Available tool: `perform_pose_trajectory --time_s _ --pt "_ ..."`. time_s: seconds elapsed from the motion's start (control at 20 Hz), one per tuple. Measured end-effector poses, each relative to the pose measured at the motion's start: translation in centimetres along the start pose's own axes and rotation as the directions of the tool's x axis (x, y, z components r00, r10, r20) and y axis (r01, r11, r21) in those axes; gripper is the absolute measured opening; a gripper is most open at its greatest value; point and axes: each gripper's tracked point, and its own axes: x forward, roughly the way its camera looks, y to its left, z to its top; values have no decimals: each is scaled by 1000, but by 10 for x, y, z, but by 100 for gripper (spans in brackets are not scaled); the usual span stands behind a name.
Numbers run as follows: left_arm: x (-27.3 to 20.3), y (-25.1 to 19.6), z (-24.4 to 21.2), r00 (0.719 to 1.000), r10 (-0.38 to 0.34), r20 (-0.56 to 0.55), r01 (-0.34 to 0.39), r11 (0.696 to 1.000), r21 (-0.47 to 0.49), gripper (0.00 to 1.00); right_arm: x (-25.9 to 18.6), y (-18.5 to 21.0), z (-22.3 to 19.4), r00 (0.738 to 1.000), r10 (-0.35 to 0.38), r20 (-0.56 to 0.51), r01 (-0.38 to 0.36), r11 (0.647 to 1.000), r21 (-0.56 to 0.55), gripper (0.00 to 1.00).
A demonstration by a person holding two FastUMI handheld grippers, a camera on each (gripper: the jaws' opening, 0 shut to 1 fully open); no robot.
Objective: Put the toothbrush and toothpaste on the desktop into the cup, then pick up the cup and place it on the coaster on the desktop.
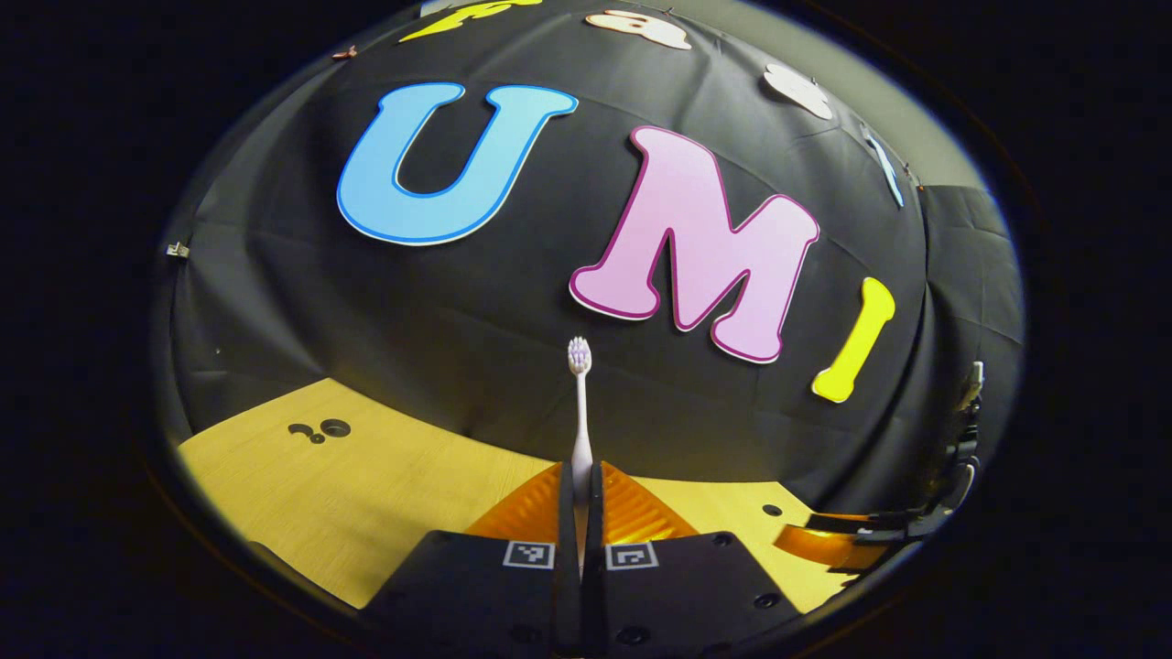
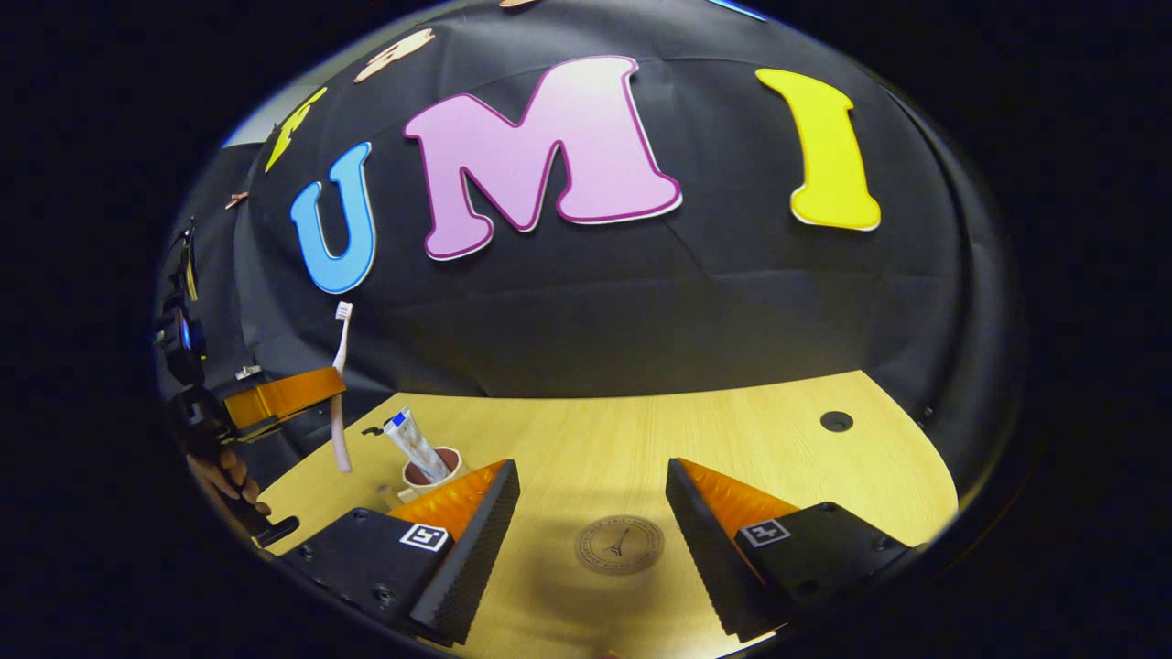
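Left tongs (image 1: 580,513) clamped on the toothbrush (image 1: 580,403), held upright. Right tongs (image 2: 591,513) wide open, empty, over the coaster (image 2: 619,544). Farther off, cup (image 2: 438,469) on the surface (image 2: 732,430), toothpaste (image 2: 412,445) already inside. Best lowered handle first, straight into the cup. Cup base hidden.

Nothing here can be read as a word or a number. The coaster (image 2: 620,545) carries a round stamped emblem with a small tower at its centre, and whatever runs round its rim is too fine to make out. Left of the coaster and farther back, the toothpaste (image 2: 414,446) shows print too small to read. Either side of the coaster, square black-and-white coded tags (image 2: 424,536) sit on the right gripper (image 2: 591,467).
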Motion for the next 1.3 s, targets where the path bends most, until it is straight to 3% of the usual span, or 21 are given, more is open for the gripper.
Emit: perform_pose_trajectory --time_s 0.35,0.85,0.95,1.0,1.15,1.3 --pt "42 23 -18 997 26 72 -25 1000 -14 6 -10 -35 -13 998 -62 -24 63 998 28 98" --pt "57 18 -72 998 4 58 -11 992 123 10 -31 -56 -41 992 -108 -58 108 994 -4 98" --pt "51 18 -79 999 4 43 -10 990 140 17 -32 -61 -42 991 -123 -62 123 992 0 98" --pt "45 20 -83 999 10 35 -15 989 144 29 -33 -65 -41 989 -136 -61 136 991 5 98" --pt "26 27 -83 999 39 5 -40 988 149 96 -36 -69 -33 987 -159 -30 159 987 12 98" --pt "8 36 -75 997 71 -28 -66 985 160 97 -36 -72 -31 985 -167 -37 169 985 29 98"
